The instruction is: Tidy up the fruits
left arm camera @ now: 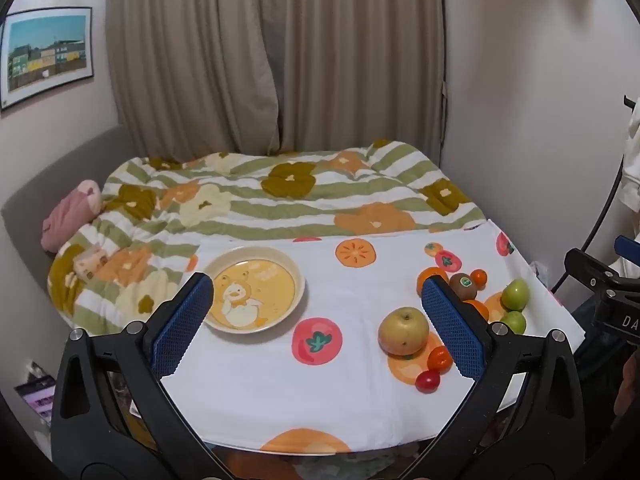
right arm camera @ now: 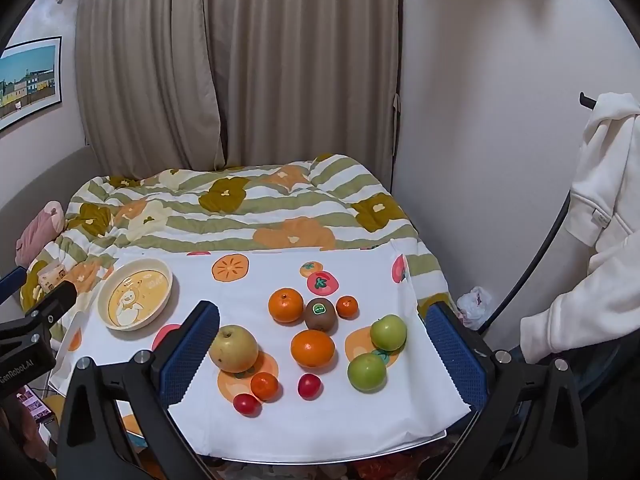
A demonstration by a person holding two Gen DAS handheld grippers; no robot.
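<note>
Left wrist view: we are holding the left gripper (left arm camera: 316, 304) above the white tablecloth with fruit pictures (left arm camera: 352, 392), and its blue fingers (left arm camera: 182, 326) are standing wide apart with nothing between them. The round yellow bowl with a duck picture (left arm camera: 256, 290) is sitting just beyond the left finger. The big yellow-brown apple (left arm camera: 403, 331) is lying to the right, near a small orange mandarin (left arm camera: 440, 359) and a little red tomato (left arm camera: 427, 381).

Right wrist view: we are holding the right gripper (right arm camera: 322, 332) over the fruits, fingers spread wide and holding nothing. Between them are lying the apple (right arm camera: 233, 348), two big oranges (right arm camera: 312, 348), a brown kiwi with a sticker (right arm camera: 321, 313), two green apples (right arm camera: 367, 372) and two red tomatoes (right arm camera: 309, 385). The bowl (right arm camera: 135, 300) is sitting far left, well apart from the fruits. The flowery striped blanket (right arm camera: 240, 208) is lying behind the cloth.
</note>
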